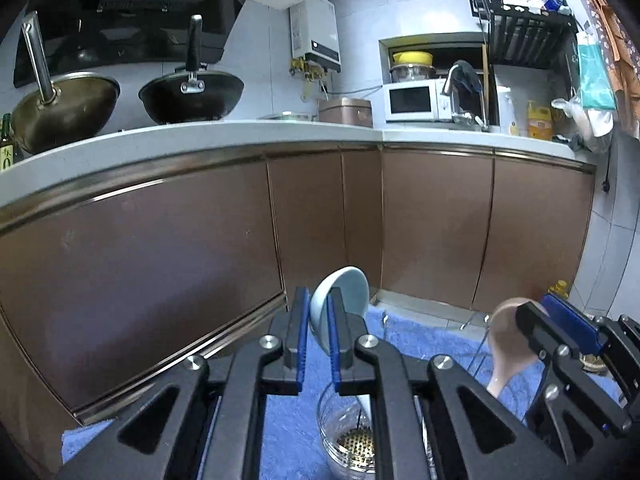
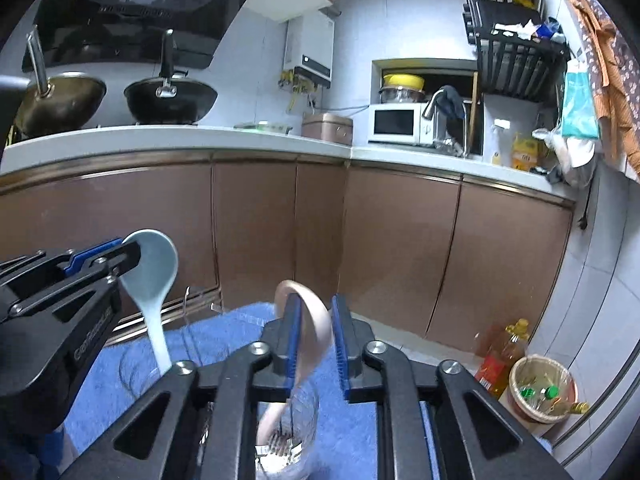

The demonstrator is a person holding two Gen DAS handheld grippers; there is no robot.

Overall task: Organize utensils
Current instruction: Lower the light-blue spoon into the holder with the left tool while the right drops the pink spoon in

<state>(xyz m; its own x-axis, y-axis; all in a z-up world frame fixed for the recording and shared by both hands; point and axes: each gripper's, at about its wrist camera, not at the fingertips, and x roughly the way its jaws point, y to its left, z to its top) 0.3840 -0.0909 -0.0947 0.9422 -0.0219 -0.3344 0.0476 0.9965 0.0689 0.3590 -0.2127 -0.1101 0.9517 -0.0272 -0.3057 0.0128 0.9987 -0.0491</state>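
Black grippers (image 1: pixel 318 312), blue pads (image 2: pixel 294 328)

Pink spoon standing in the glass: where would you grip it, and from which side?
Grip the pink spoon by its bowl, coming from the near side and clamping its two faces. Its handle points down inside the glass, so only the bowl stands clear above the rim.

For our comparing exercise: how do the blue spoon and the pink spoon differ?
The blue spoon sits between the left tongs, and the pink spoon between the right tongs. The blue spoon's handle dips into the left glass, the pink spoon's into the right glass. Both stand bowl up, handle down.
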